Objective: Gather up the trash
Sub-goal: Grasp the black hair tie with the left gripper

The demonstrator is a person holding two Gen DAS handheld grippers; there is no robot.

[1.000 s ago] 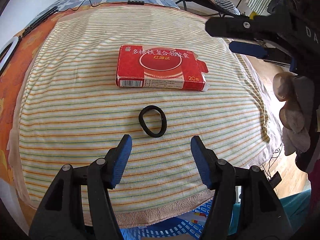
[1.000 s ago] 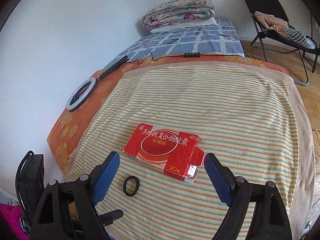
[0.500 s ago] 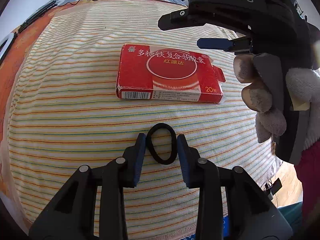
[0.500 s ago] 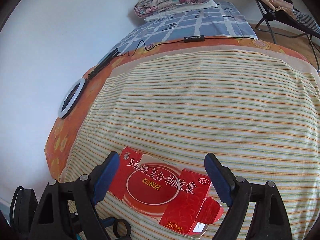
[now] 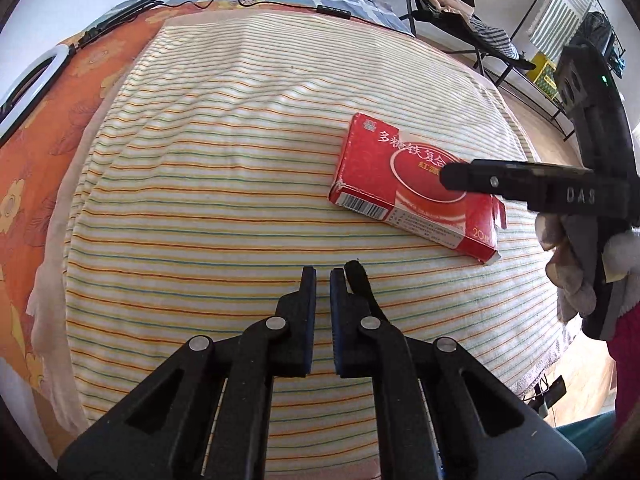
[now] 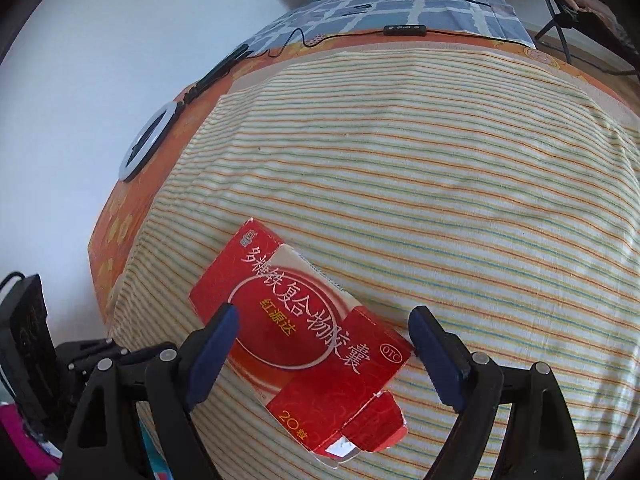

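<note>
My left gripper [image 5: 322, 274] is shut on a black hair band [image 5: 358, 280], which sticks out beside the right finger, just above the striped towel [image 5: 224, 184]. A red medicine box [image 5: 384, 168] lies flat on the towel to the right. My right gripper [image 6: 324, 336] is open, its two blue pads on either side of the red box [image 6: 304, 336], close over it. In the left wrist view the right gripper's black finger [image 5: 512, 184] covers part of the box.
The striped towel lies over an orange floral sheet [image 5: 36, 128] on a bed. A white ring light [image 6: 148, 140] and a black cable with a controller [image 6: 404, 30] lie at the far edge. A folding chair [image 5: 448, 4] stands to the right on the floor.
My left gripper closed on the hair band and lifted it, turning left. My right gripper moved down over the red box, which now sits between its pads.
</note>
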